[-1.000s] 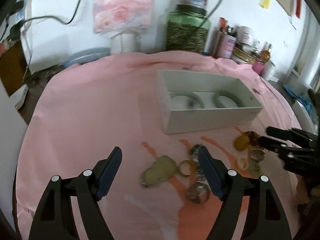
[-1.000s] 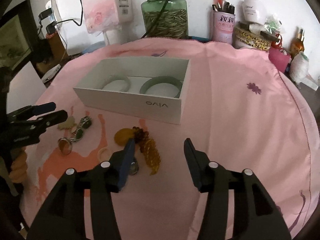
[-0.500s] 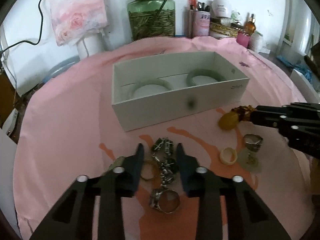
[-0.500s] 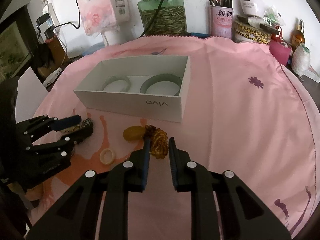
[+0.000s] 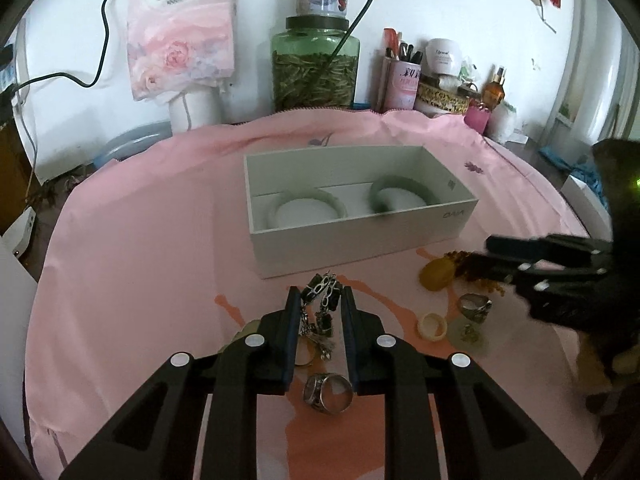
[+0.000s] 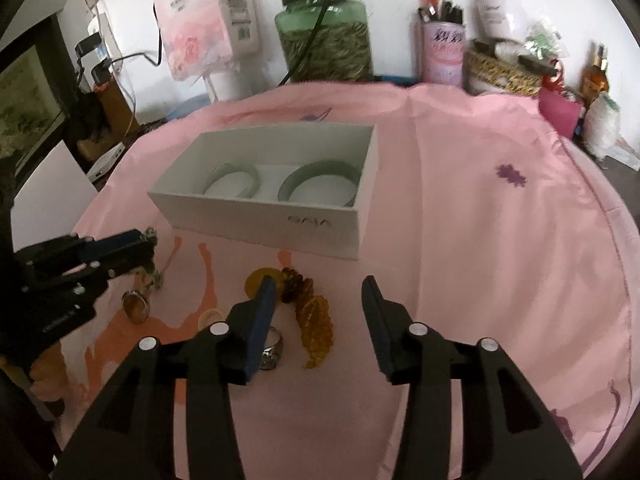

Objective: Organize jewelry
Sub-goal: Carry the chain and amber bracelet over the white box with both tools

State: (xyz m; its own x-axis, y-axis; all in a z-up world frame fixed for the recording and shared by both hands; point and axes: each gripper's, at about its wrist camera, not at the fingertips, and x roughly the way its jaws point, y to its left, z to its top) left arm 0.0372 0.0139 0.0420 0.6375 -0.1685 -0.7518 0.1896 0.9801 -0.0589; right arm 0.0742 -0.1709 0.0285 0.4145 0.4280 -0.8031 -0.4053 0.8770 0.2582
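My left gripper [image 5: 320,300] is shut on a silver chain bracelet with dark stones [image 5: 322,308], which dangles between the fingers just in front of the white box [image 5: 360,240]. Two green jade bangles [image 5: 306,208] [image 5: 404,196] lie inside the box. My right gripper [image 6: 320,292] is over an amber bead bracelet [image 6: 316,320]; its jaws are opening and the beads lie loose on the pink cloth, untouched by the pads. A yellow oval pendant [image 6: 256,280] lies beside the beads, and a silver ring [image 6: 274,348] lies by the left finger.
More loose pieces lie on the cloth: a large silver ring [image 5: 328,394], a cream ring [image 5: 432,326], another silver ring [image 5: 474,306] and a pale jade pendant [image 5: 468,334]. A green jar [image 5: 316,68], a pink cup [image 5: 400,84] and a tissue pack [image 5: 180,28] line the back edge.
The left gripper closed on the chain bracelet and raised it slightly toward the box. The right gripper closed over the amber beads, then spread again, leaving them on the cloth.
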